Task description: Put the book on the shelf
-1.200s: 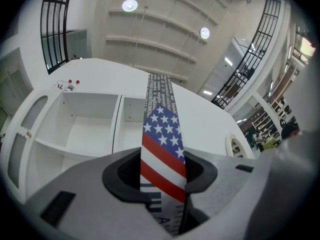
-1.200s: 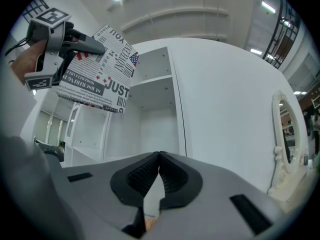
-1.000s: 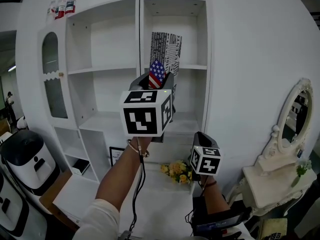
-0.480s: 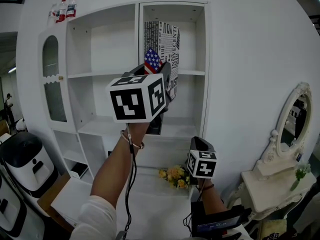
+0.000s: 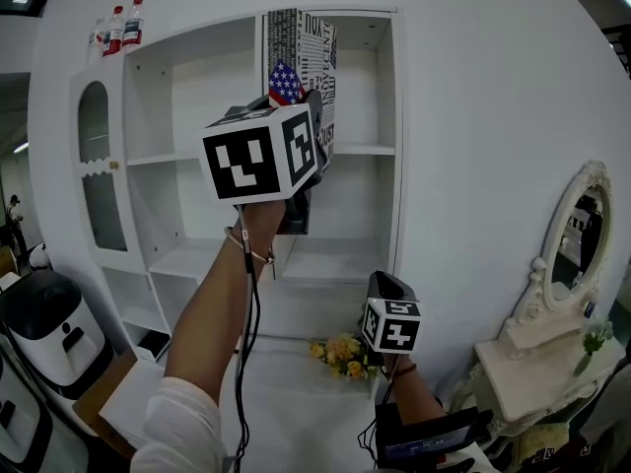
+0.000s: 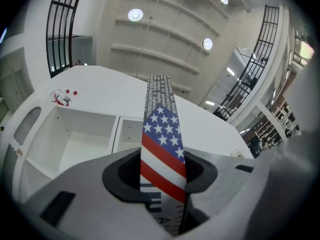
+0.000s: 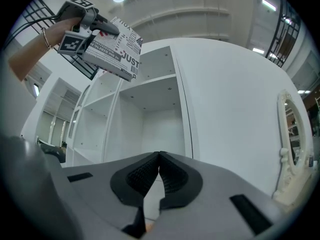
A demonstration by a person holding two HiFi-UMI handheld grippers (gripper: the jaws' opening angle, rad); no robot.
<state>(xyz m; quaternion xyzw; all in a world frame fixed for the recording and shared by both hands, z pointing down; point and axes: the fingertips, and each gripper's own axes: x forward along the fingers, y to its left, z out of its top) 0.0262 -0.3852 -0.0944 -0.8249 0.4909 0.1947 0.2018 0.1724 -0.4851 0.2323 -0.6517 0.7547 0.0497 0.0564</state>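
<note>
The book [image 5: 308, 52], black-and-white print with a stars-and-stripes spine, stands upright in my left gripper [image 5: 296, 101], which is shut on its lower end. It is held high in front of the top right compartment of the white shelf unit [image 5: 365, 150]. In the left gripper view the flag spine of the book [image 6: 161, 134] runs up between the two jaws of the left gripper [image 6: 162, 171]. My right gripper [image 5: 383, 286] hangs low at the centre right, shut and holding nothing. In the right gripper view the right gripper [image 7: 159, 159] has its jaws together, and the book [image 7: 114, 48] shows at the upper left.
Three bottles [image 5: 116, 28] stand on top of the shelf unit. An arched glass door [image 5: 99, 180] is at its left. Yellow flowers [image 5: 340, 351] lie on the low counter. A white dresser with an oval mirror [image 5: 574, 239] is at the right, a white appliance [image 5: 49, 328] at the left.
My left gripper has risen with the book, from the middle shelf's height to the top compartment. The right gripper has kept still.
</note>
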